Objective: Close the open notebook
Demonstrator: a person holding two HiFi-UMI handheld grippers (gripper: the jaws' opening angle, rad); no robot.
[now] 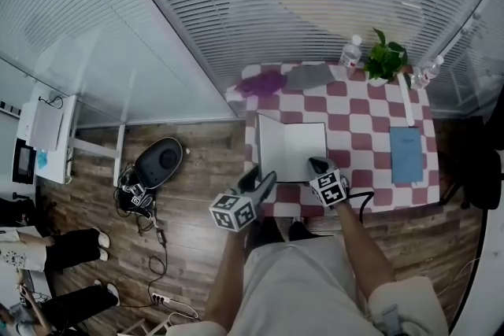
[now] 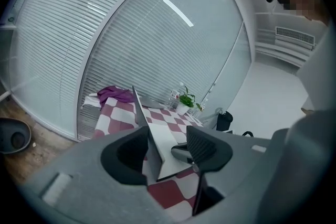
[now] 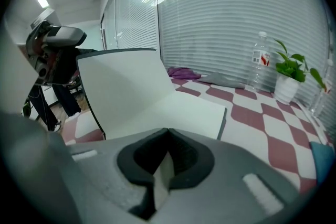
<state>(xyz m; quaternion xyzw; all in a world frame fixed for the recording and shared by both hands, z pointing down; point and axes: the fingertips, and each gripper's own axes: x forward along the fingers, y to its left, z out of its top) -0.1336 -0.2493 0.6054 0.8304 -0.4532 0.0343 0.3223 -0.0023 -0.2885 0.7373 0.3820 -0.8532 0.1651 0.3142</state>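
At the table's (image 1: 370,116) near edge the notebook (image 1: 293,149) is about half closed: its left cover stands upright and the right page lies flat. The left gripper (image 1: 264,181) has its jaws spread around the cover's edge, while the right gripper (image 1: 317,166) has its jaws pressed together by the right page. What's left, I judge, is tipping the cover over and down.

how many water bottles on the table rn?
2. One bottle stands at the far edge of the table, left of the potted plant; the other bottle stands just right of the plant. No others are visible.
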